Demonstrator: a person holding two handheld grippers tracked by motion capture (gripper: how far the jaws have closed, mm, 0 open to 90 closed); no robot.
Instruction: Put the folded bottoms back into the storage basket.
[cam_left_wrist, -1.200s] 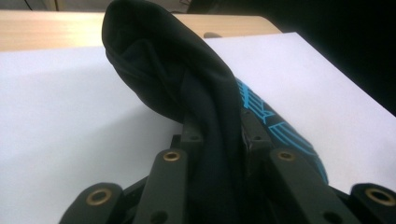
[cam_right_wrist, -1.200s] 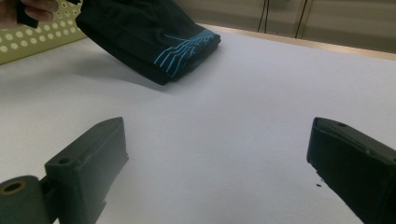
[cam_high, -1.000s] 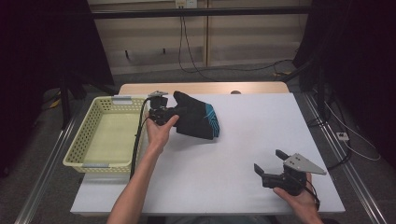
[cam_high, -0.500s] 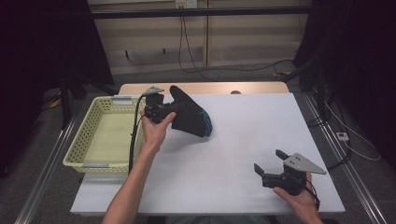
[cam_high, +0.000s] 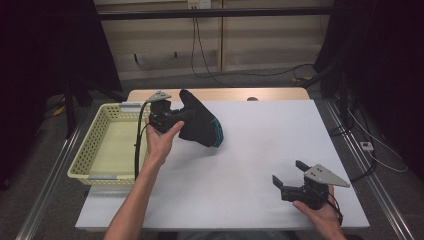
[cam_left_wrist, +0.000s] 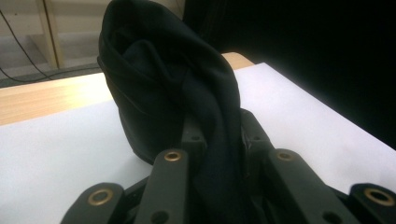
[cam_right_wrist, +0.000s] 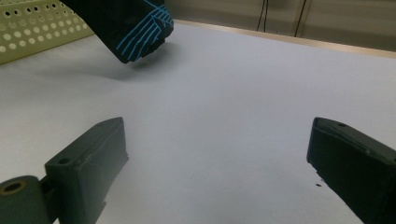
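1. Black sock (cam_high: 200, 125) w/ blue stripes is clamped in left gripper (cam_high: 172, 120), held off the white table (cam_high: 240, 175), just beside the basket (cam_high: 107, 150).
2. Right gripper (cam_high: 290, 180) is held wide open, nothing gripped, well apart from sock.

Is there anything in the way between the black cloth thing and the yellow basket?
Nothing visible blocks it. The left gripper is shut on the black cloth, holding it just right of the yellow basket. Only the basket's near wall lies between, and the cloth would need to go over that. The right gripper is open, far off.
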